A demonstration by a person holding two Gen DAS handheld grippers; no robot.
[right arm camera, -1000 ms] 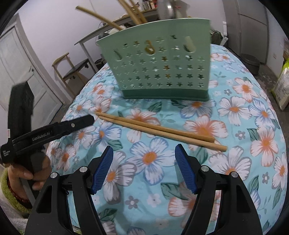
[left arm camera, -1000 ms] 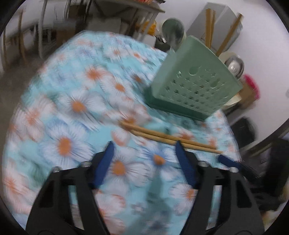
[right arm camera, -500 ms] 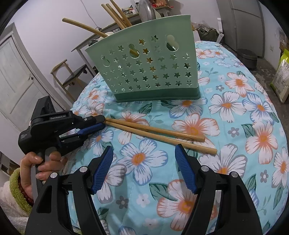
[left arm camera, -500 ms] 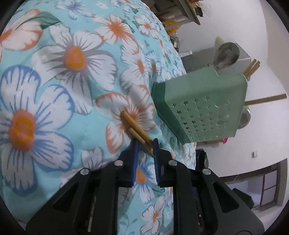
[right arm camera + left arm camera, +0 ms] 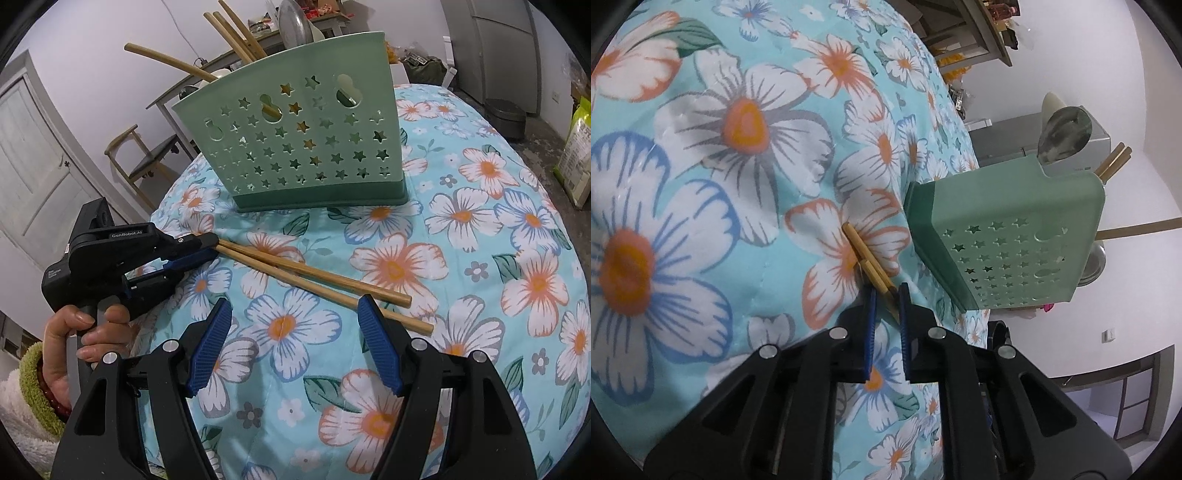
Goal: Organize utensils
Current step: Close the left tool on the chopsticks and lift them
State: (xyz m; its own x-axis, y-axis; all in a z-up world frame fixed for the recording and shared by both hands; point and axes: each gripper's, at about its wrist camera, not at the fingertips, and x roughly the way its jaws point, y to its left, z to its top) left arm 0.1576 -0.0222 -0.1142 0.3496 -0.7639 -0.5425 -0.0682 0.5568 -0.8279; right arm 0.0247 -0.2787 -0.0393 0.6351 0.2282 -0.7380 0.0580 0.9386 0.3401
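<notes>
Our left gripper (image 5: 885,295) jaws are closed on one end of the pair of long wooden chopsticks (image 5: 314,275) lying on the bench; our right gripper (image 5: 293,321) jaws hover open above them. Beyond, the green star-perforated plastic holder (image 5: 299,140) already has several utensils; this pair remains.

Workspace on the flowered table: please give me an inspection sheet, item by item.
Surface: flowered tablecloth, blue with white and orange blooms.
Job's things: two wooden chopsticks lying side by side; green star-holed utensil holder upright behind them, already holding chopsticks and spoons.
Clutter: nothing seen on the cloth.
Grippers: left hand-held gripper nearly closed around the chopsticks' ends; right hand-held gripper open above the cloth, holding nothing.
Cables: nothing seen.
Surroundings: wooden chair, white door, dark bin.
</notes>
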